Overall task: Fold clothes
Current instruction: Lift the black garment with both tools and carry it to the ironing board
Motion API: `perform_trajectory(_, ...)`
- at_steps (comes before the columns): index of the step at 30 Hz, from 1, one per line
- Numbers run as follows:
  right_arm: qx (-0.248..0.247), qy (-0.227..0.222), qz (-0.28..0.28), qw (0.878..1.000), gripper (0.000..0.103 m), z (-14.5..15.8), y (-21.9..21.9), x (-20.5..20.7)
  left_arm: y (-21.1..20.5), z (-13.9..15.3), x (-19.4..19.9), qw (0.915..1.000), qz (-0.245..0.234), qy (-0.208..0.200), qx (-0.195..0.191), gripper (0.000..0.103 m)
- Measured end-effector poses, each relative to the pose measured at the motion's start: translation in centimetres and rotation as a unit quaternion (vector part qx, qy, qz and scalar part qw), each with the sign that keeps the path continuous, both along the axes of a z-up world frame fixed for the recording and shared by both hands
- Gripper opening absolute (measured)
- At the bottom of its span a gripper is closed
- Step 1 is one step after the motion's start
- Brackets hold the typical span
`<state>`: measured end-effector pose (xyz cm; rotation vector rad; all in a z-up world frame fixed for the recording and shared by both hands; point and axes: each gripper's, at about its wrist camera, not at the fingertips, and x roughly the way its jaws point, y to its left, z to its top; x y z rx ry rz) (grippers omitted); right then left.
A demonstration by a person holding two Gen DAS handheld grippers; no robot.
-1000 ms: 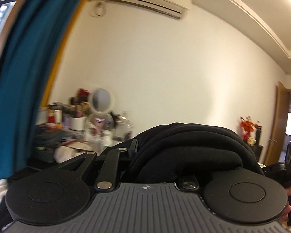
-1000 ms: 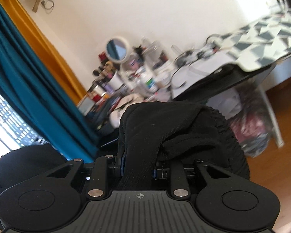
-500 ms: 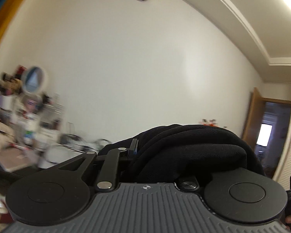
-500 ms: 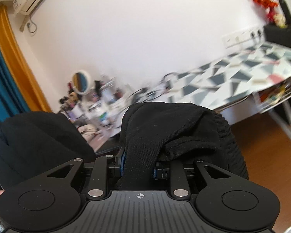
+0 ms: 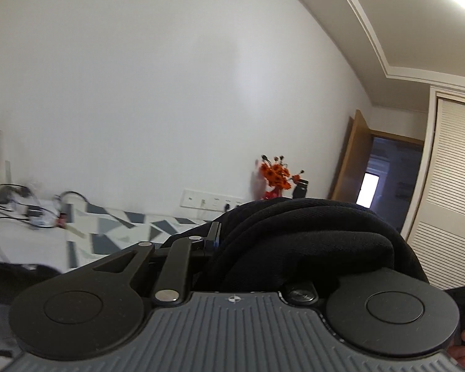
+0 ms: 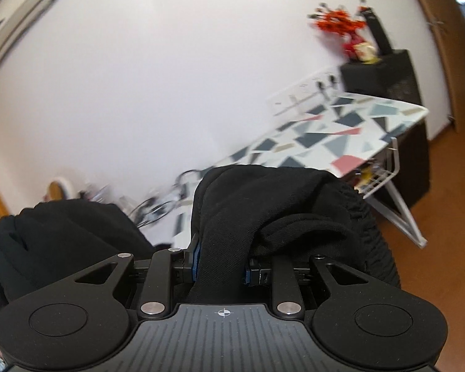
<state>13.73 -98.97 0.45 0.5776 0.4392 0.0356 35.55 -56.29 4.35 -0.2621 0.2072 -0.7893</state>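
Both tools are clamped on bunches of one black garment (image 6: 263, 210), held aloft in a bedroom. The right tool (image 6: 221, 265) has its blue-padded fingers (image 6: 195, 259) pressed against a thick fold that rises between them and spills over its right side, ribbed hem showing. The left tool (image 5: 229, 248) is largely buried: only one finger (image 5: 214, 235) shows, tight against the cloth, which mounds over the rest. From the right wrist view, another dark mass of the garment (image 6: 61, 241) hangs at the left.

Over the past second both cameras have swung away from the teal curtain and cluttered dressing table toward the patterned surface (image 6: 341, 133) along the white wall, with orange flowers (image 5: 275, 175) at its far end near the doorway (image 5: 384, 179). The grips have not shifted. That sweep suggests the garment is being carried toward the surface to be laid out; how far the folding itself has got cannot be judged, since the cloth is bunched.
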Motion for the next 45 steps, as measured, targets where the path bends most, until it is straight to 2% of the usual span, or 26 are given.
perform_trajectory(5, 0.005, -0.004, -0.034, 0.999, 0.022, -0.1, -3.7, 7.7, -2.9, -0.5, 9.9, 0.9999, -0.007, 0.008, -0.009, 0.016)
perform_trajectory(8, 0.025, -0.003, -0.053, 0.998, 0.022, 1.2, -5.1, 15.5, -4.6, -0.7, 15.8, 0.9997, -0.011, 0.014, -0.015, 0.016)
perform_trajectory(10, 0.032, -0.008, -0.062, 0.998, 0.022, 2.9, -6.1, 21.8, -5.8, -0.1, 21.1, 0.9999, -0.004, 0.007, -0.012, 0.016)
perform_trajectory(12, 0.018, -0.023, -0.064, 0.998, 0.022, 5.3, -7.2, 28.2, -6.9, 0.9, 26.1, 0.9999, 0.003, -0.014, -0.007, 0.016)
perform_trajectory(16, -0.001, -0.072, -0.074, 0.995, 0.022, 9.0, -10.0, 40.5, -9.4, 2.8, 35.2, 0.9957, 0.038, -0.085, 0.007, 0.016)
perform_trajectory(19, 0.004, -0.104, -0.093, 0.990, 0.022, 9.6, -12.1, 47.2, -11.0, 3.1, 40.4, 0.9904, 0.065, -0.120, 0.024, 0.016)
perform_trajectory(21, 0.005, -0.108, -0.101, 0.989, 0.022, 8.6, -13.1, 50.6, -12.1, 2.1, 42.7, 0.9880, 0.071, -0.128, 0.050, 0.017)
perform_trajectory(23, 0.005, -0.087, -0.105, 0.991, 0.023, 6.4, -13.9, 53.5, -13.5, -0.2, 44.9, 0.9875, 0.057, -0.107, 0.100, 0.019)
perform_trajectory(25, 0.000, -0.038, -0.112, 0.993, 0.024, 2.7, -14.7, 55.8, -15.1, -3.8, 46.5, 0.9825, 0.034, -0.068, 0.170, 0.025)
perform_trajectory(27, -0.006, 0.020, -0.119, 0.993, 0.027, -1.6, -15.6, 57.9, -16.8, -7.7, 48.0, 0.9696, 0.009, -0.026, 0.243, 0.026)
perform_trajectory(29, -0.020, 0.092, -0.130, 0.987, 0.028, -6.2, -16.0, 58.9, -18.0, -11.6, 48.3, 0.9520, -0.025, 0.022, 0.304, 0.028)
perform_trajectory(31, -0.035, 0.161, -0.139, 0.976, 0.029, -10.4, -16.1, 59.1, -18.6, -14.6, 47.5, 0.9368, -0.053, 0.071, 0.339, 0.028)
perform_trajectory(32, -0.040, 0.183, -0.142, 0.972, 0.031, -11.9, -16.1, 58.7, -18.6, -15.3, 46.6, 0.9332, -0.061, 0.088, 0.343, 0.028)
perform_trajectory(34, -0.045, 0.208, -0.142, 0.967, 0.040, -13.3, -15.6, 57.2, -18.2, -16.0, 45.1, 0.9309, -0.064, 0.113, 0.341, 0.033)
perform_trajectory(35, -0.048, 0.212, -0.146, 0.965, 0.054, -13.4, -15.2, 56.1, -18.0, -16.1, 45.2, 0.9304, -0.060, 0.131, 0.337, 0.035)
perform_trajectory(36, -0.052, 0.212, -0.149, 0.964, 0.064, -13.3, -15.0, 55.1, -17.8, -16.2, 45.3, 0.9296, -0.055, 0.149, 0.333, 0.039)
perform_trajectory(38, -0.061, 0.203, -0.148, 0.966, 0.065, -12.8, -14.9, 53.1, -17.3, -16.3, 45.3, 0.9269, -0.043, 0.182, 0.325, 0.041)
perform_trajectory(40, -0.067, 0.199, -0.142, 0.967, 0.065, -12.0, -15.3, 52.2, -16.7, -15.7, 45.3, 0.9238, -0.024, 0.211, 0.319, 0.051)
perform_trajectory(43, -0.066, 0.182, -0.151, 0.969, 0.065, -9.7, -18.1, 52.7, -15.9, -14.0, 45.0, 0.9201, 0.008, 0.251, 0.301, 0.055)
perform_trajectory(45, -0.040, 0.163, -0.160, 0.973, 0.064, -8.0, -19.8, 54.0, -15.4, -12.9, 44.1, 0.9160, 0.040, 0.277, 0.288, 0.055)
